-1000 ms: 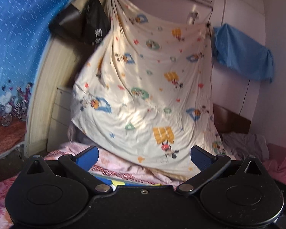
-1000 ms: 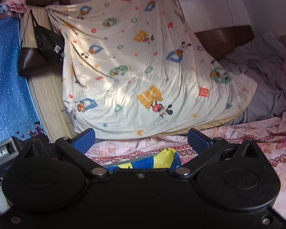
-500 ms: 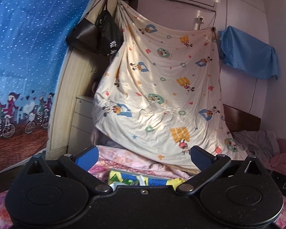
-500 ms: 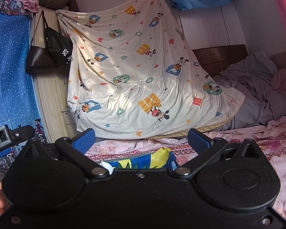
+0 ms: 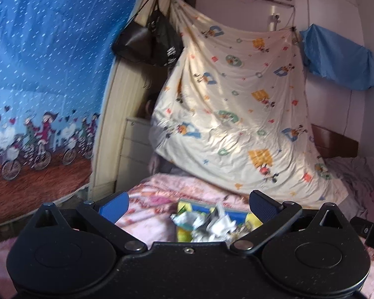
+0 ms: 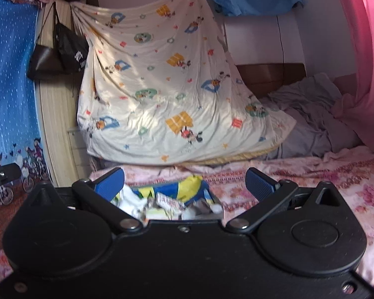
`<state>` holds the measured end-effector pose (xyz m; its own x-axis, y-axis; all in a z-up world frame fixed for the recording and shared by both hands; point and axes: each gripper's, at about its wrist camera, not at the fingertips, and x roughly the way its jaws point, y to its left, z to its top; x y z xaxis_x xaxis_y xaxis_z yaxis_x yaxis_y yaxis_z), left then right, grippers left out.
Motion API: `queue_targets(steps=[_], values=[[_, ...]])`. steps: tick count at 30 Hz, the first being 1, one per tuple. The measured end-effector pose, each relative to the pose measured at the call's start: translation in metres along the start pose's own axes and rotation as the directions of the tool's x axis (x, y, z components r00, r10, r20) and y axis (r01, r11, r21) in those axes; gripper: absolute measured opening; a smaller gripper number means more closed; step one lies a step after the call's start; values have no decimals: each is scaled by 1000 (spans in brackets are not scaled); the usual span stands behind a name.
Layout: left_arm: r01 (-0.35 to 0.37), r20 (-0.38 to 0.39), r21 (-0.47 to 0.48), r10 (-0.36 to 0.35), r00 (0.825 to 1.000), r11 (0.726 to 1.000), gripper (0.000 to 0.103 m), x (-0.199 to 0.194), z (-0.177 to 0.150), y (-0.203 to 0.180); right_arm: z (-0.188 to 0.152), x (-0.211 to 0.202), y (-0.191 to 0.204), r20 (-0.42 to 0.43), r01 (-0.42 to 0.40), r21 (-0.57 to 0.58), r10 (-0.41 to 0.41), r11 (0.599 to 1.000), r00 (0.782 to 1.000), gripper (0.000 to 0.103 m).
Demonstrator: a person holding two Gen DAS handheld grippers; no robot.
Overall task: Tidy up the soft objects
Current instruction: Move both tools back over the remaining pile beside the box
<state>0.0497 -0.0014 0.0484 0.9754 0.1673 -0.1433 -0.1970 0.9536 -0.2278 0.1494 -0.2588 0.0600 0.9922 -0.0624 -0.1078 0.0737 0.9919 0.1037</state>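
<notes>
A blue and yellow fabric bin point(image 5: 239, 215) sits on the pink floral bed point(image 5: 152, 199), holding crumpled white and grey soft items point(image 5: 207, 221). It also shows in the right wrist view point(image 6: 184, 189) with the soft items point(image 6: 167, 204) inside. My left gripper point(image 5: 187, 203) is open and empty, just in front of the bin. My right gripper point(image 6: 184, 183) is open and empty, over the bin's near side.
A cream cartoon-print sheet point(image 5: 236, 114) hangs behind the bed. Black bags point(image 5: 147, 42) hang on a wooden wardrobe point(image 5: 117, 124). A blue patterned curtain point(image 5: 37, 62) is left. A grey blanket point(image 6: 311, 119) and pink curtain point(image 6: 361, 62) are right.
Both grippers have pulled back and tilted down. The bin and its crumpled contents have come into view between the fingers. Both stay open.
</notes>
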Motion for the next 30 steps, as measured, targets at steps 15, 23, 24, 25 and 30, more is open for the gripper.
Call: queue_targets(steps=[15,23,24,25,30], values=[[-152,-216,144,181,960,978,102,19,-48,13,-36,2,21,-99,15,-117,-27,993,995,103],[-199,-289,125,228,930,972,102,30,-53,23,-46,15,30,-180,-6,-154,-22,988,983,103],[-199,-292,130,230,928,971,102,30,-53,23,-48,16,31,-191,-14,-158,-17,987,981,103],[-196,-293,139,229,928,971,102,30,-54,22,-50,13,32,-204,-21,-161,-12,987,979,103],[-167,-295,179,215,931,970,102,29,-56,15,-57,21,38,-258,-52,-184,2,982,966,103]])
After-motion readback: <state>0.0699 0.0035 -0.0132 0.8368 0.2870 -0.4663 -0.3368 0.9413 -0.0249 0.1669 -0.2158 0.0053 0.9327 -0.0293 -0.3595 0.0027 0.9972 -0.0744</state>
